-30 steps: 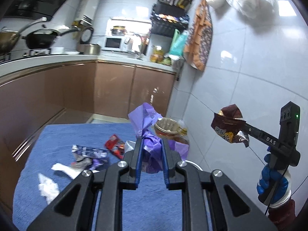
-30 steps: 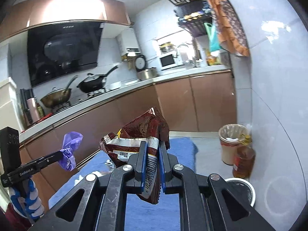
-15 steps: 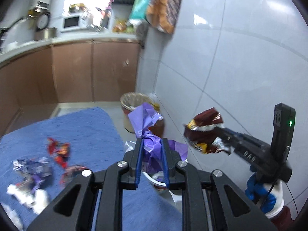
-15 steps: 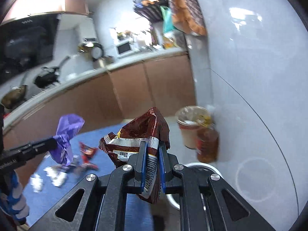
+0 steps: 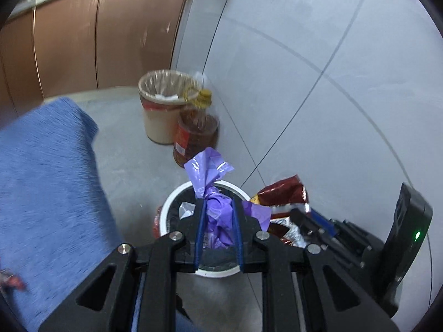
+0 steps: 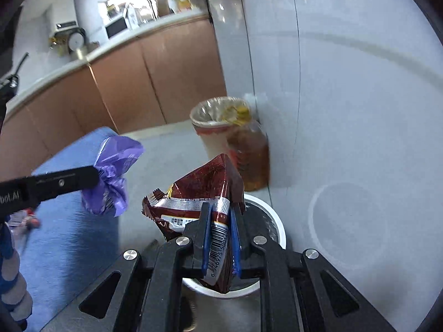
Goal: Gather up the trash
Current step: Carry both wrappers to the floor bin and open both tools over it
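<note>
A blue mat covers the floor on the left. Far behind stands a lined waste bin with an oil bottle touching it. Nearer is a white-rimmed trash can. Above it, the left gripper is closed on a purple wrapper. On the right, the right gripper pinches a dark red snack bag over the same can, its jaws just opened slightly.
</note>
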{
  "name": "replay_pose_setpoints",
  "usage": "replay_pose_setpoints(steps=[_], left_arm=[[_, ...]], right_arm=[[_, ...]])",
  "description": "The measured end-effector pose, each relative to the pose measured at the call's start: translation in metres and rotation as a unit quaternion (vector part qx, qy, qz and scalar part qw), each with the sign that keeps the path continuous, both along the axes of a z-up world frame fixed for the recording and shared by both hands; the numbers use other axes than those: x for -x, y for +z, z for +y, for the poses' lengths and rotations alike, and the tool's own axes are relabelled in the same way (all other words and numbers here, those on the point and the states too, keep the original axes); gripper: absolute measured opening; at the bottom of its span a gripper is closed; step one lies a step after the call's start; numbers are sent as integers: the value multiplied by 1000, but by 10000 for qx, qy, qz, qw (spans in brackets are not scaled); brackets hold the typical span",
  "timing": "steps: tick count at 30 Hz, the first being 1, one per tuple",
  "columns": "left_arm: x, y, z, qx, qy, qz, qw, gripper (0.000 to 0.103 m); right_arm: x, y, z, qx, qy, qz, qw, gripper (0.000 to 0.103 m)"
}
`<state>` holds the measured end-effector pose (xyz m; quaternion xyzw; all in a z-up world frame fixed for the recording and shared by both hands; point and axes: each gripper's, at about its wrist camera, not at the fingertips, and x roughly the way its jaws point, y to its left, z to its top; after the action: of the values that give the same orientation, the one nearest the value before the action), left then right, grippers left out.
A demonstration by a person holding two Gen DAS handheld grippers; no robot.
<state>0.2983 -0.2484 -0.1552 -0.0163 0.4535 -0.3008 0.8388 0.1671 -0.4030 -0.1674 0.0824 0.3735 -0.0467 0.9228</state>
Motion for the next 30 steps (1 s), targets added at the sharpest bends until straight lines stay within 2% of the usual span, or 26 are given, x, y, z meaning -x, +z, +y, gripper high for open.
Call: replay_pose_setpoints(steps=[5,11,17,19,25,30], left_arm=[[-28,-27,-14,8,42,306,9995,19],[-46,-52,-24,90,51,688,9976,22],[-52,-61,-25,173,67,845,9962,35],[-51,-59,-23,215,75,842,9962,36],[-37,-37,-13,341,74,591,9976,36],[-18,-5,5,458,103,261,9986,36]], right_arm=[[-26,-32,-8,57,-105,327,9994,15],[-46,-56,-18,49,-232,576,9981,19],[-56,-73,-25,72,-310,743,9967,35],[-55,-74,-25,76,-334,765,9965,41],[-50,-65,-22,49,-393,706,9967,46],[-43,-38,-7,136,-268,442,9986,51]])
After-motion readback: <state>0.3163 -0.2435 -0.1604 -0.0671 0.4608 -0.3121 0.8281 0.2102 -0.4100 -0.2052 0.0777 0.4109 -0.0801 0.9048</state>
